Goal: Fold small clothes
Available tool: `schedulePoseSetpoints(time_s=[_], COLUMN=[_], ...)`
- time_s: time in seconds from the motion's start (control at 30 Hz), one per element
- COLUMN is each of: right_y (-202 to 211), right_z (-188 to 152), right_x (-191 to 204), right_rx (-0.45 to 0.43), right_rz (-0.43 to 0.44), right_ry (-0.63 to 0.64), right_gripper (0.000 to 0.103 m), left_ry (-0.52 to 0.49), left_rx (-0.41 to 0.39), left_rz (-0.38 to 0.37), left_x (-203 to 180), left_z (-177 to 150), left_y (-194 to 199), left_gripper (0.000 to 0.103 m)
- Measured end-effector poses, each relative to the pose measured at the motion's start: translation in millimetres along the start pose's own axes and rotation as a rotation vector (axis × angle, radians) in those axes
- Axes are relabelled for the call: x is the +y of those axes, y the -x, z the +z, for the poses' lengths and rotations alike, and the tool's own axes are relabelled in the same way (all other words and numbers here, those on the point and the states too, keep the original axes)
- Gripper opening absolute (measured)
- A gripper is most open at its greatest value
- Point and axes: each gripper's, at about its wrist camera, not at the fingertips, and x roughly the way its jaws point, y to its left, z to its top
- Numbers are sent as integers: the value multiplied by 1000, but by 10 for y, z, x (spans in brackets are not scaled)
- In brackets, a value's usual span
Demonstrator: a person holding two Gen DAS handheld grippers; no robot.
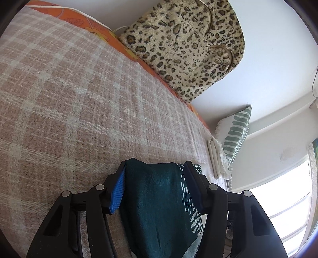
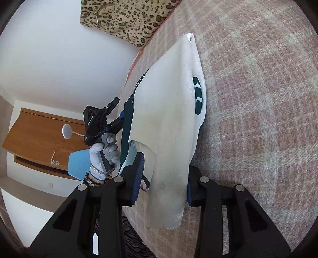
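A small garment, dark teal with white dashes on one side (image 1: 159, 198) and plain white on the other (image 2: 169, 123), hangs over a plaid blanket. My left gripper (image 1: 156, 164) has the teal cloth between its blue-padded fingers (image 1: 117, 192); the jaws stand wide, so a firm grip cannot be confirmed. It also shows in the right wrist view (image 2: 121, 117), held by a gloved hand at the garment's far edge. My right gripper (image 2: 165, 156) has the white side draped between its fingers (image 2: 138, 176), jaws also wide.
The plaid blanket (image 1: 69, 99) covers a bed with an orange sheet edge (image 1: 79, 17). A leopard-print cushion (image 1: 184, 43) and a green-leaf pillow (image 1: 236, 131) lean on the wall. Folded white cloths (image 1: 216, 156) lie by the pillow. A wooden desk (image 2: 39, 131) and blue chair (image 2: 79, 162) stand beyond.
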Motion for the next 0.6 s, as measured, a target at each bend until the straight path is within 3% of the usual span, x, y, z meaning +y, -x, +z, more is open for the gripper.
schedulePoseSetpoints(time_s=[0.2, 0.3, 0.47, 0.6], right_y=[-182, -221, -238, -267], right_z=[13, 13, 24, 46], right_x=[137, 195, 230, 247], right_rx=[2, 5, 5, -1], right_rz=[-32, -58, -84, -145], right_ry=[34, 59, 74, 76], right_gripper=[37, 37, 35, 14], left_ry=[-87, -65, -93, -133], left_rx=[17, 50, 34, 15], left_rz=[52, 71, 100, 143], left_x=[-147, -77, -122, -213], left_z=[-47, -80, -107, -140], left_y=[-122, -165, -156, -166], left_gripper=[51, 11, 7, 5])
